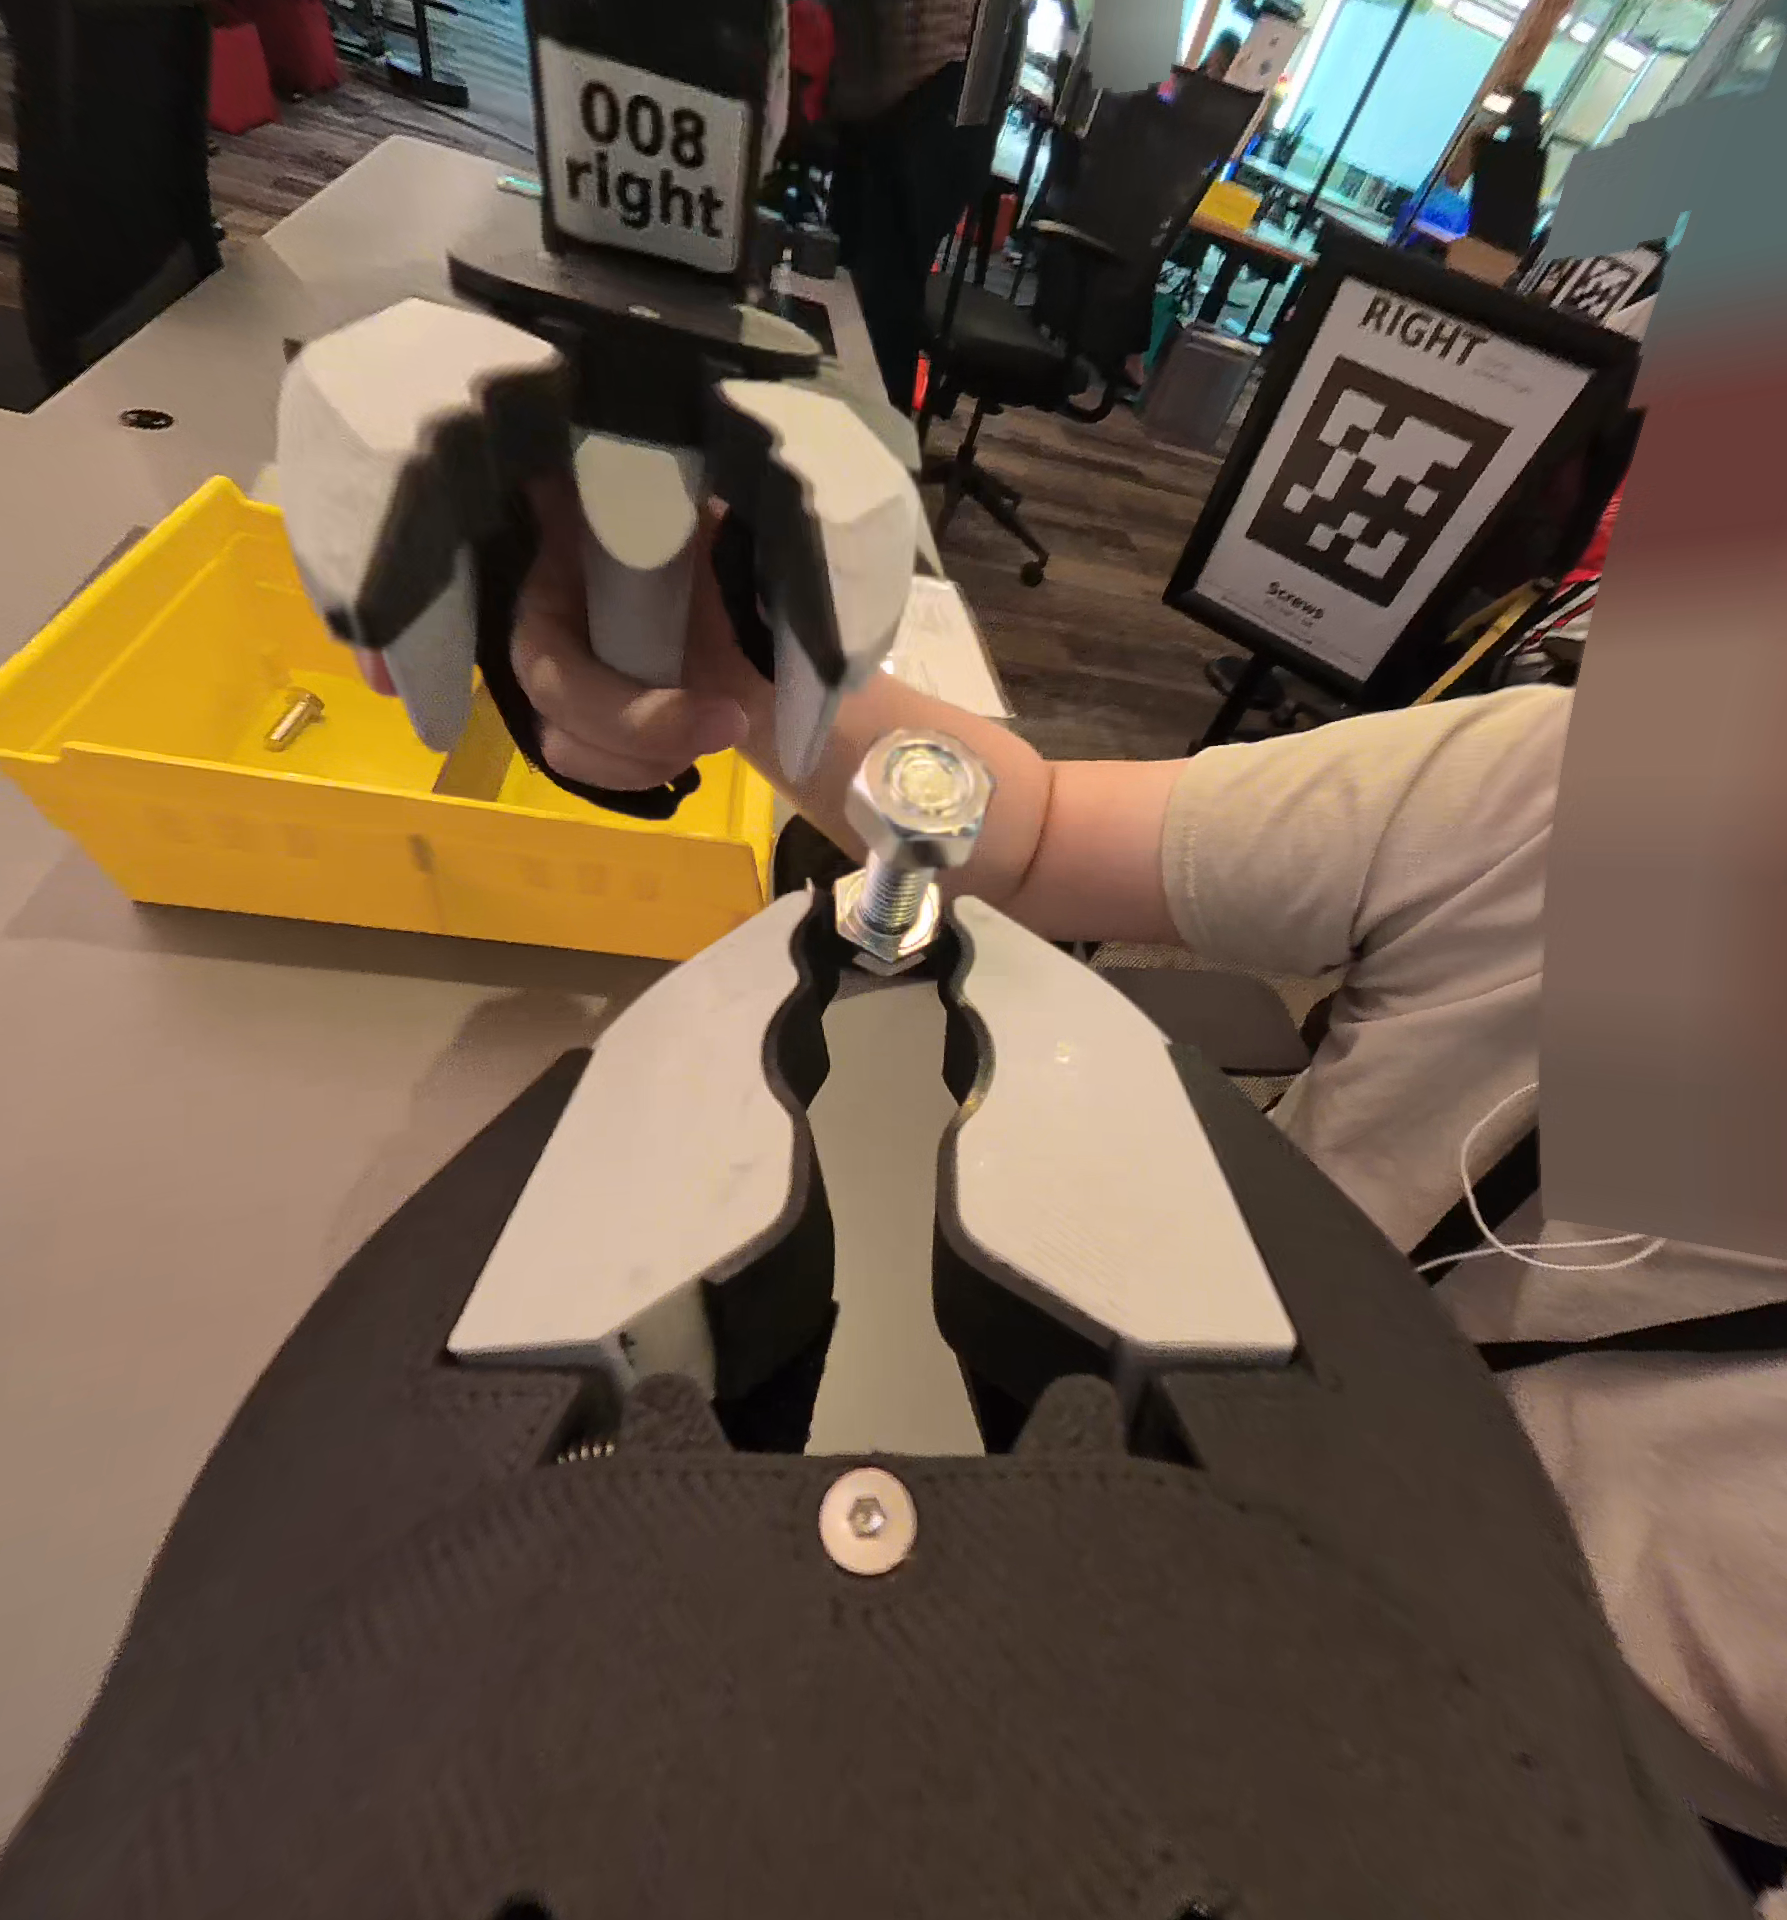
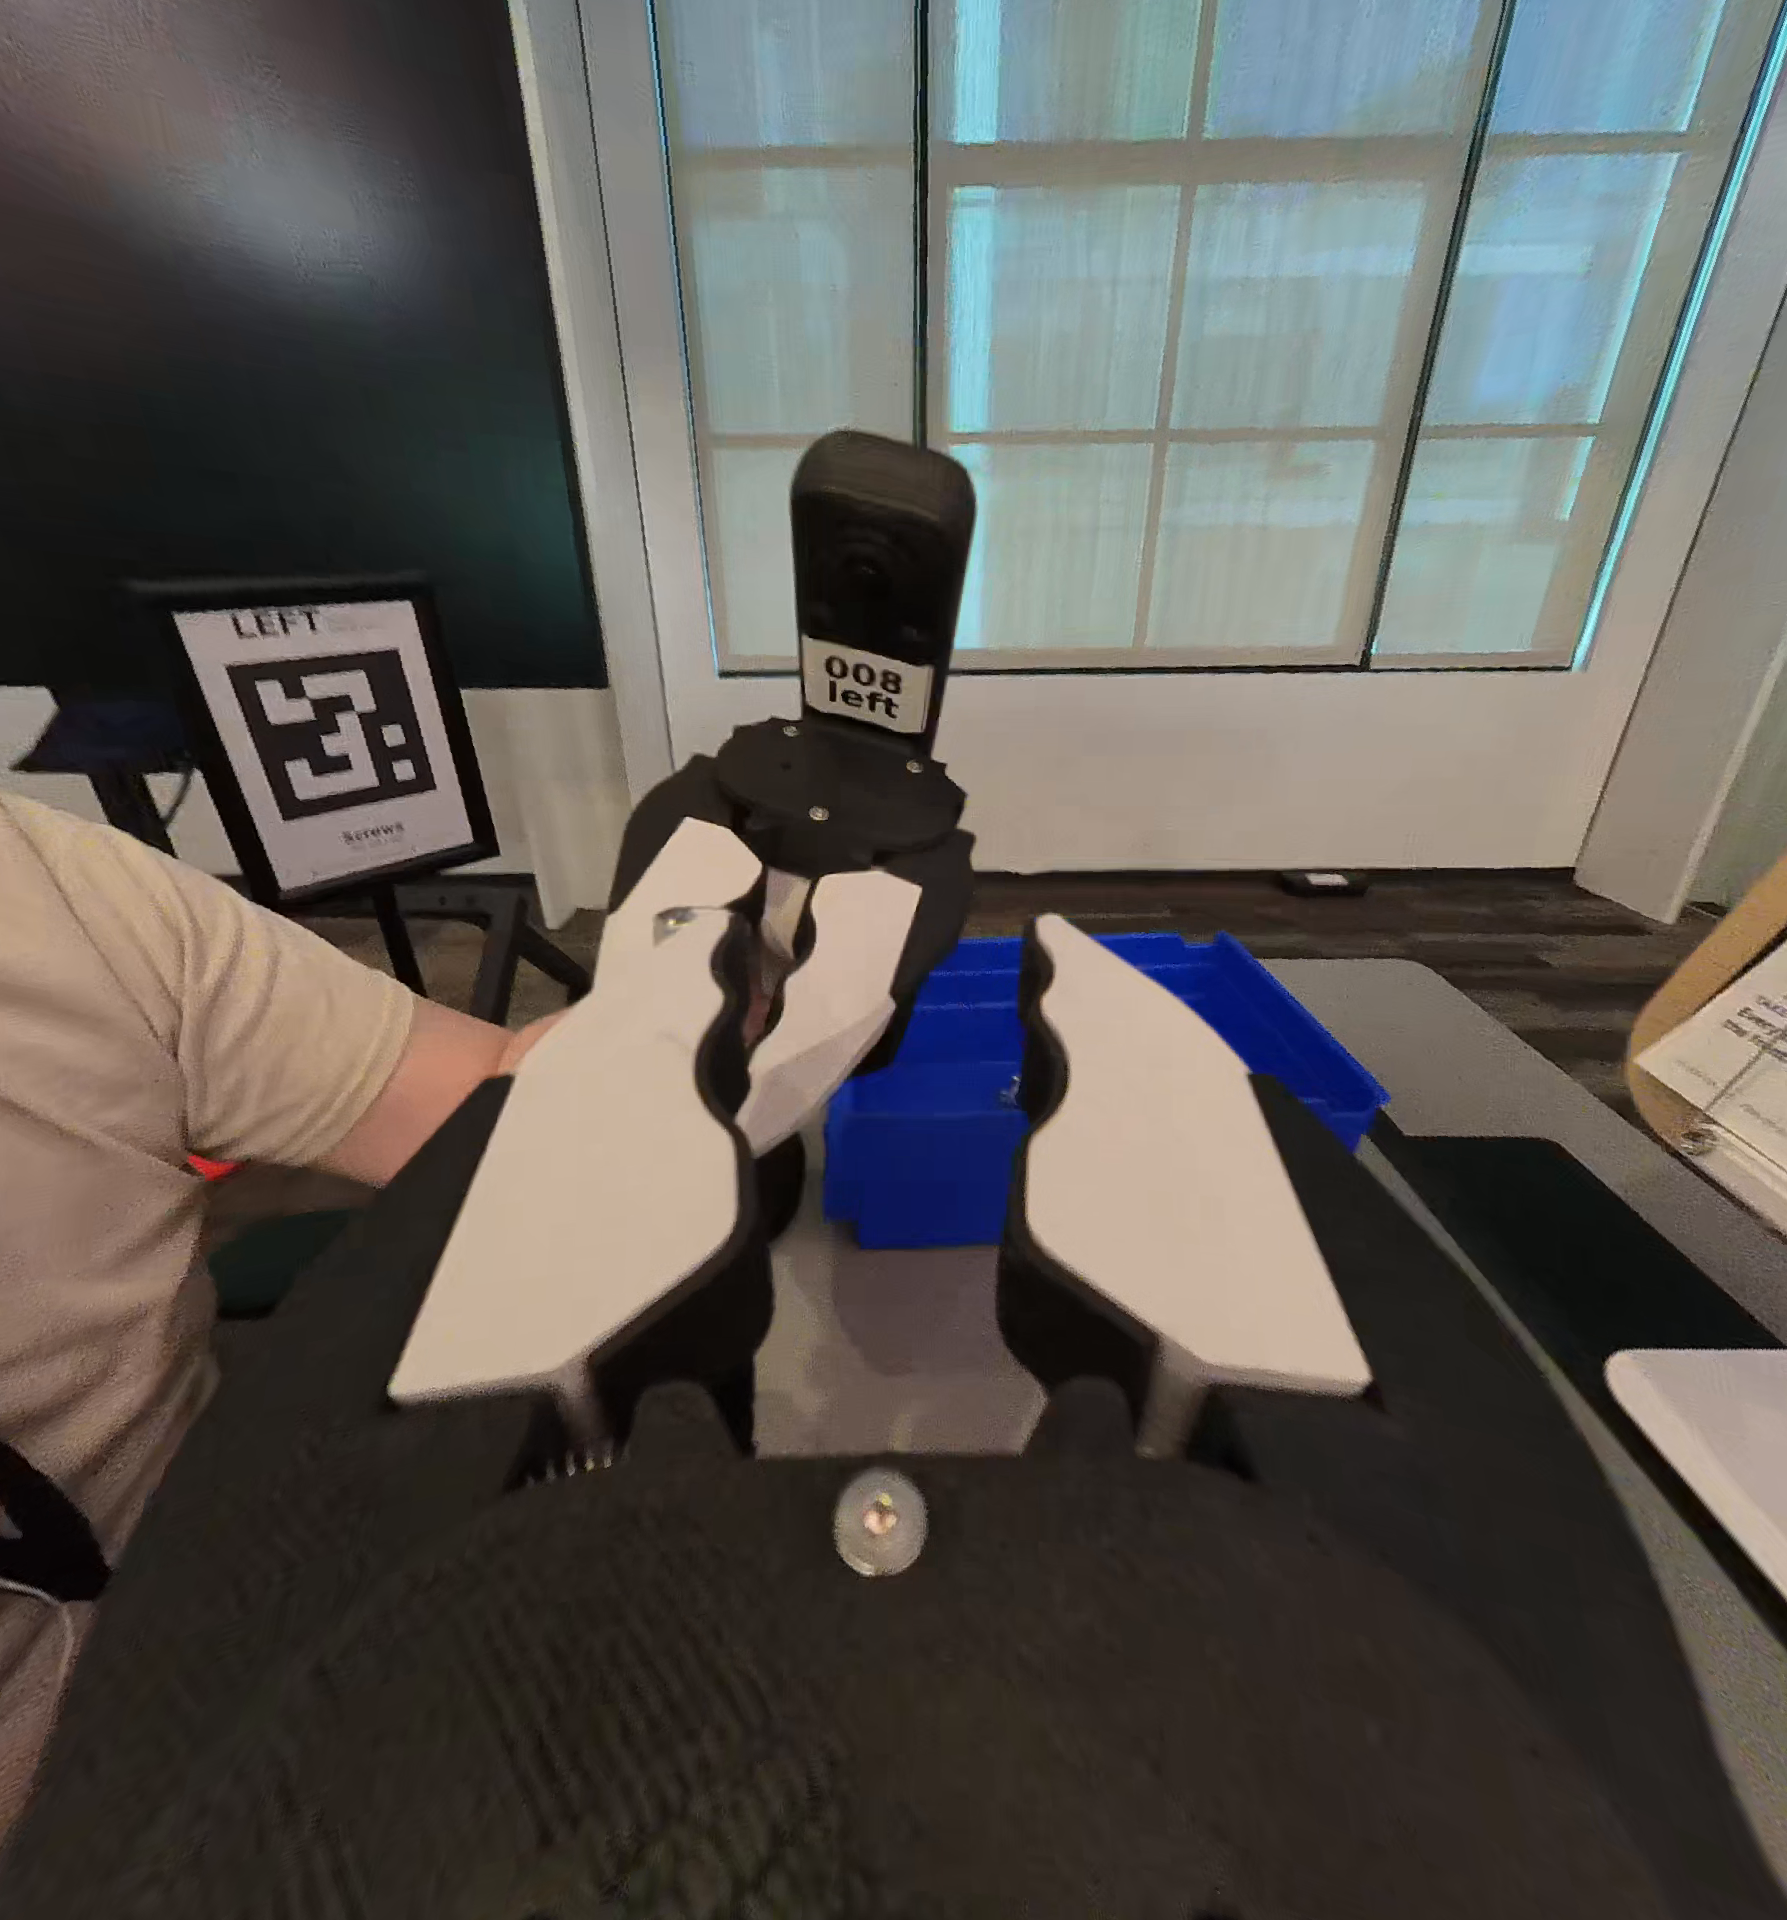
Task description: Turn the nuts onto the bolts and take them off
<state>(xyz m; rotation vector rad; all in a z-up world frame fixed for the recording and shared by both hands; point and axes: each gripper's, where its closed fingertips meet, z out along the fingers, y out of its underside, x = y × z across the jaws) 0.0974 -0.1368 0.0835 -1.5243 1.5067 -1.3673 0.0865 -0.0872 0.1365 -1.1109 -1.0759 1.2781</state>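
Observation:
In the left wrist view my left gripper (image 1: 884, 928) is shut on a silver hex nut (image 1: 886, 935) at its fingertips. A silver bolt (image 1: 920, 805) is threaded through the nut and sticks up out of the jaws, its hex head on top. My right gripper (image 1: 619, 717) hangs just behind and above the bolt, open and empty, a little blurred. In the right wrist view the right gripper (image 2: 868, 997) is open with nothing between its fingers. The left gripper (image 2: 764, 966) is close ahead of it, with a glint of metal (image 2: 676, 920) at its tip.
A yellow bin (image 1: 245, 831) stands on the grey table (image 1: 141, 1143) at the left with a brass bolt (image 1: 294, 717) inside. A blue bin (image 2: 920, 1164) stands ahead in the right wrist view. Marker boards (image 1: 1388, 468) (image 2: 328, 748) stand beyond the table. Papers (image 2: 1762, 1049) lie at the right. Spacing between my two grippers at the tips: around 6 cm.

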